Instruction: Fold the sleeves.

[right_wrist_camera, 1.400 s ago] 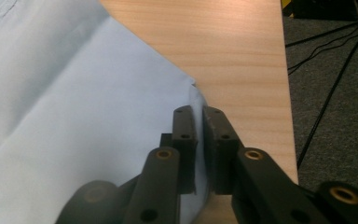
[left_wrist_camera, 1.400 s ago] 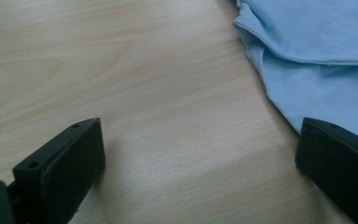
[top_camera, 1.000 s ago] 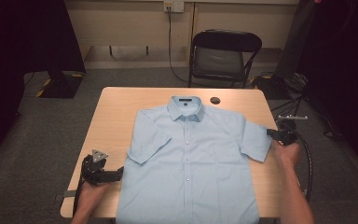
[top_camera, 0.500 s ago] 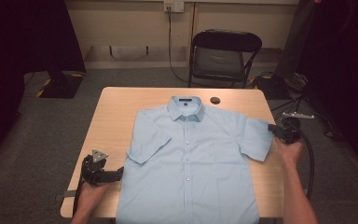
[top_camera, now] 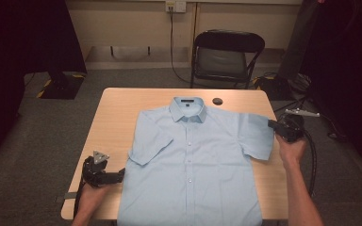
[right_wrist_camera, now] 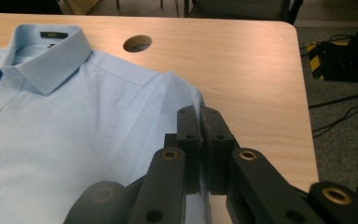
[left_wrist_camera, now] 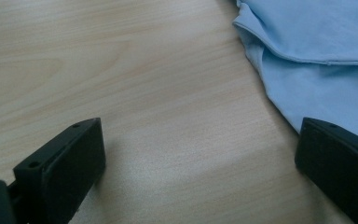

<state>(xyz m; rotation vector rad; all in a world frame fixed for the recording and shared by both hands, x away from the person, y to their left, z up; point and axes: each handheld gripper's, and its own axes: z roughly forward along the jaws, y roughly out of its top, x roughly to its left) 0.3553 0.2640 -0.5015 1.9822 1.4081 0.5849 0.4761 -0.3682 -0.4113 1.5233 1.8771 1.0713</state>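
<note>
The right gripper (top_camera: 272, 126) has its jaws pressed together on the sleeve edge of the light blue short-sleeved shirt (top_camera: 193, 165), at the desk's (top_camera: 122, 108) right edge. The left gripper (top_camera: 118, 175), jaws wide apart on bare wood, sits near the front left corner, one jaw just beside the shirt's hem. The shirt lies flat, buttoned, collar toward the far edge, near a round cable hole (top_camera: 218, 101).

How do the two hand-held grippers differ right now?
The left hand-held gripper has its jaws spread wide over bare table, with nothing between them. The right hand-held gripper has its jaws shut on the shirt at the sleeve edge. The left one lies low by the shirt's bottom corner; the right one is lifted at the sleeve. Both are black, each held in a hand.
</note>
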